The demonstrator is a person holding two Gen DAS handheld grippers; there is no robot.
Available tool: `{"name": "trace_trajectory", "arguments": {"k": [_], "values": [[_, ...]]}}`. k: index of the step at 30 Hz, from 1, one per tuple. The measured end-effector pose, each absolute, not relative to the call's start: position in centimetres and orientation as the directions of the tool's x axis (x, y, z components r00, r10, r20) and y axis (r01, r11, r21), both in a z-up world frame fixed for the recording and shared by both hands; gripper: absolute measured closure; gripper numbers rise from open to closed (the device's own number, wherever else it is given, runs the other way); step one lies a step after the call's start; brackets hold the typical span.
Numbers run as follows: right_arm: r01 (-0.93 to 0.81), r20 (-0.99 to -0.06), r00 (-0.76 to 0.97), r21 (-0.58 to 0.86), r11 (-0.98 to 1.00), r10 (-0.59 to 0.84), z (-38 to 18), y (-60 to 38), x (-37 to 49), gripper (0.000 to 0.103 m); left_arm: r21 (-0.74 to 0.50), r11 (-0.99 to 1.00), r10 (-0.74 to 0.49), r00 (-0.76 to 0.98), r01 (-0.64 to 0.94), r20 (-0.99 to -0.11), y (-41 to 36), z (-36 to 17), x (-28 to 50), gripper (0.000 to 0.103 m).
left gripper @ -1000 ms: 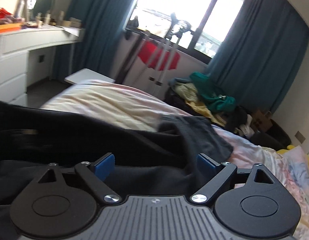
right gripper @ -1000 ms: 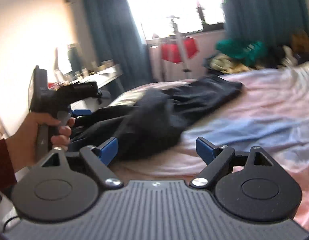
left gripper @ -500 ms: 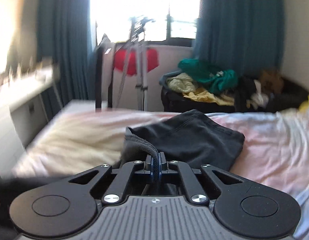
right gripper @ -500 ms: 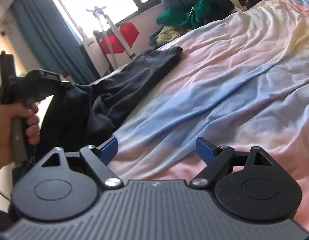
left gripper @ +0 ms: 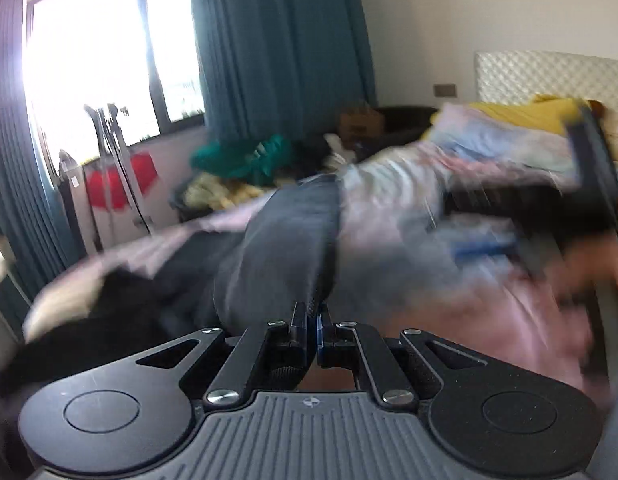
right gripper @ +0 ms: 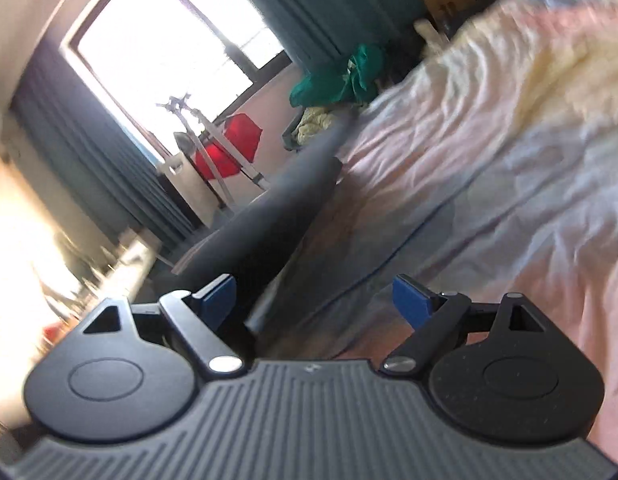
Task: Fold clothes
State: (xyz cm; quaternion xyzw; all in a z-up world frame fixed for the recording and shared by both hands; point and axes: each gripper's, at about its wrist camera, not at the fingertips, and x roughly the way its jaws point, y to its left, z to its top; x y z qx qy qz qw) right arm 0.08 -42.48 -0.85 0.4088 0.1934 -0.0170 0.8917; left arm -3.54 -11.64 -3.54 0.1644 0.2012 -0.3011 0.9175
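Dark charcoal cloth is the thing to watch: the dark garment (left gripper: 285,240) lies across the pink and blue bedsheet (left gripper: 389,184), and your left gripper (left gripper: 312,328) has its fingers pressed together on a fold of it at the near edge. Your right gripper (right gripper: 315,300) has its blue pads (right gripper: 411,300) spread wide, holding nothing; the garment (right gripper: 277,216) runs up just past its left pad, though whether it touches is unclear.

Beyond the bed, on the far side, you have a heap of green and yellow clothes (left gripper: 245,160), a tripod (left gripper: 117,152) with something red (left gripper: 109,188) behind it, and teal curtains (left gripper: 277,48) framing a bright window (left gripper: 93,52). A quilted headboard (left gripper: 549,76) and a yellow item (left gripper: 521,114) sit far right.

In the left wrist view the right side is heavily smeared: a dark shape there may be your other gripper and hand, but it cannot be made out. The left of the right wrist view is washed out by glare.
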Motion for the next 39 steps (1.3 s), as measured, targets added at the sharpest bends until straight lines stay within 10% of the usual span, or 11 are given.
{"name": "trace_trajectory", "arguments": {"k": [13, 23, 32, 39], "values": [[0.375, -0.434, 0.892, 0.867, 0.326, 0.126, -7.0, -51.5, 6.8, 0.029, -0.225, 0.840, -0.539, 0.719, 0.493, -0.438, -3.4, -8.9, -1.8, 0.098], [0.420, -0.485, 0.874, 0.759, 0.498, 0.001, -11.5, -52.3, 14.8, 0.093, -0.383, 0.814, -0.575, 0.699, 0.437, -0.425, -0.1, -10.1, 2.2, 0.098], [0.378, -0.270, 0.924, 0.742, 0.553, -0.270, -3.7, -52.2, 7.2, 0.095, -0.411, 0.684, -0.729, 0.590, 0.603, -0.347, -1.7, -9.6, 2.2, 0.098], [0.605, -0.485, 0.794, 0.694, 0.391, -0.367, -4.6, -54.2, -2.3, 0.095, -0.366, 0.682, -0.730, 0.559, 0.633, -0.394, -3.8, -11.1, 0.5, 0.096]]}}
